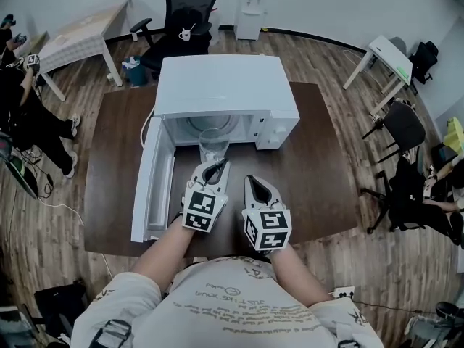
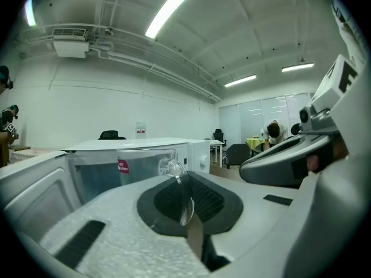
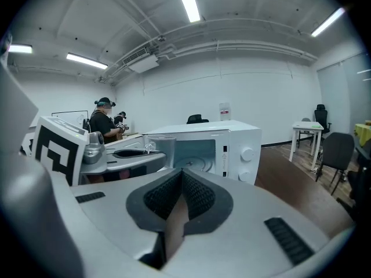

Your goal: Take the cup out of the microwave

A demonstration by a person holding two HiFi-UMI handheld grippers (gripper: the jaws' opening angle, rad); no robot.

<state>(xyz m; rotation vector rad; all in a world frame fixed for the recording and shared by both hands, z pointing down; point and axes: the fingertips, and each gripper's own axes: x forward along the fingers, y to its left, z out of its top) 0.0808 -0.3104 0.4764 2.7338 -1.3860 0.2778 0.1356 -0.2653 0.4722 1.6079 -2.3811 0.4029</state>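
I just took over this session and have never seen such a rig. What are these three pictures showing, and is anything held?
No robot here: a person holds a two-jaw gripper in each hand. The head view looks down from a camera on the person's head; the other two views ride on the grippers. A white microwave stands on a dark table, its door swung open. The left gripper is shut on the handle of the glass cup at the microwave's opening. The right gripper is shut, empty.

Clear glossy cup (image 1: 214, 143), smooth white microwave (image 1: 225, 85), matt dark wood table (image 1: 116, 165).
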